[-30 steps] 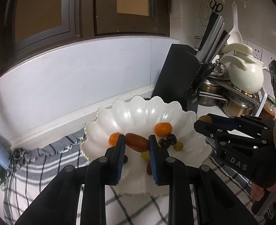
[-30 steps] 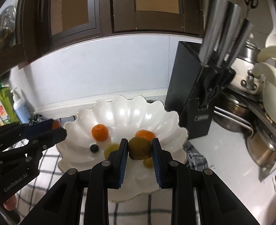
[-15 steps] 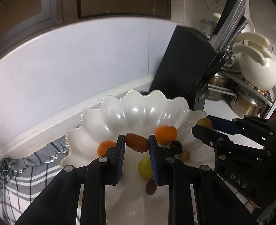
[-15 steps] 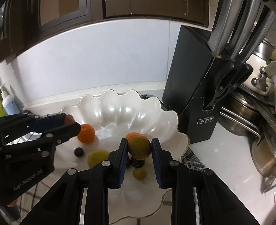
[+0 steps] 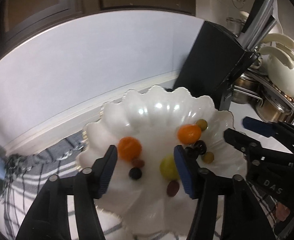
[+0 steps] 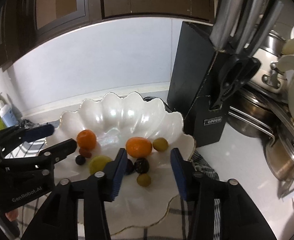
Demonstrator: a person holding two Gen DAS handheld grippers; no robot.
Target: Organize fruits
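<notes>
A white scalloped bowl point(image 5: 155, 108) point(image 6: 123, 110) holds several small fruits: two oranges point(image 5: 129, 148) point(image 5: 189, 133), green fruits point(image 5: 168, 169) point(image 6: 160, 144), dark grapes point(image 5: 135, 173) point(image 6: 141, 165) and a small red-brown fruit point(image 5: 138, 162) point(image 6: 84, 152). My left gripper point(image 5: 145, 166) is open and empty just above the bowl's middle; it also shows in the right wrist view point(image 6: 53, 138). My right gripper point(image 6: 148, 166) is open and empty over the bowl's right side, above the dark grapes; it shows in the left wrist view point(image 5: 236, 130) too.
A black knife block point(image 6: 199, 92) stands right behind the bowl. Steel pots point(image 6: 252, 118) and a cream kettle point(image 5: 282, 74) crowd the right. A striped cloth point(image 5: 35, 172) lies under the bowl. Soap bottles point(image 6: 5, 112) stand at the far left by the wall.
Both grippers moved down over the bowl and opened. The red-brown fruit left my left gripper and the yellow-green fruit left my right gripper; both now lie in the bowl.
</notes>
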